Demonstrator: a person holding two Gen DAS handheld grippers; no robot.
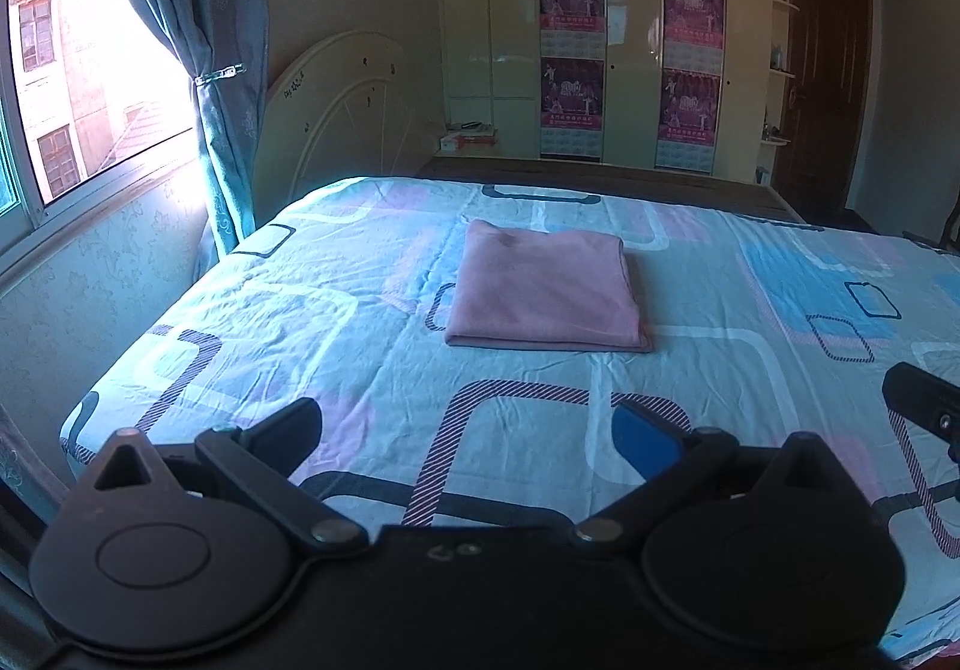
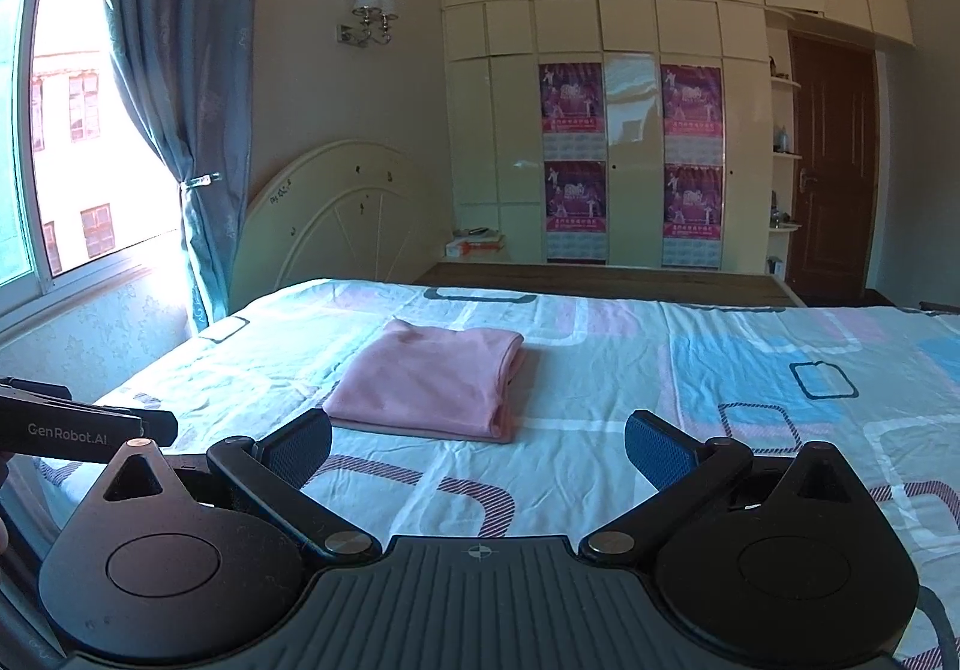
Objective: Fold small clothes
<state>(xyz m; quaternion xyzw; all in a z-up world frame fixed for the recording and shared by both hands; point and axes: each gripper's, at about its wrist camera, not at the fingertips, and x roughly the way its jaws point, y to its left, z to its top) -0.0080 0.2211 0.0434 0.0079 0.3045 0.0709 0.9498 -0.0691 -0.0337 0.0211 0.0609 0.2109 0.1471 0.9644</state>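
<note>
A pink garment [image 1: 546, 289] lies folded into a neat rectangle on the patterned bed sheet [image 1: 336, 310], near the middle of the bed. In the right wrist view the same pink garment [image 2: 432, 379] sits just beyond and left of the fingers. My left gripper [image 1: 474, 430] is open, held back from the garment above the bed's near part, with nothing between its fingers. My right gripper [image 2: 478, 445] is open too and holds nothing. The right gripper's edge [image 1: 924, 406] shows at the right of the left wrist view, and the left gripper's body [image 2: 78, 427] at the left of the right wrist view.
A cream headboard [image 2: 336, 214] leans at the bed's far left by a window with a blue curtain [image 2: 180, 88]. Cream wardrobes with purple posters [image 2: 573, 160] line the back wall, with a dark door [image 2: 831, 172] at the right. A wall [image 1: 90, 298] runs along the bed's left side.
</note>
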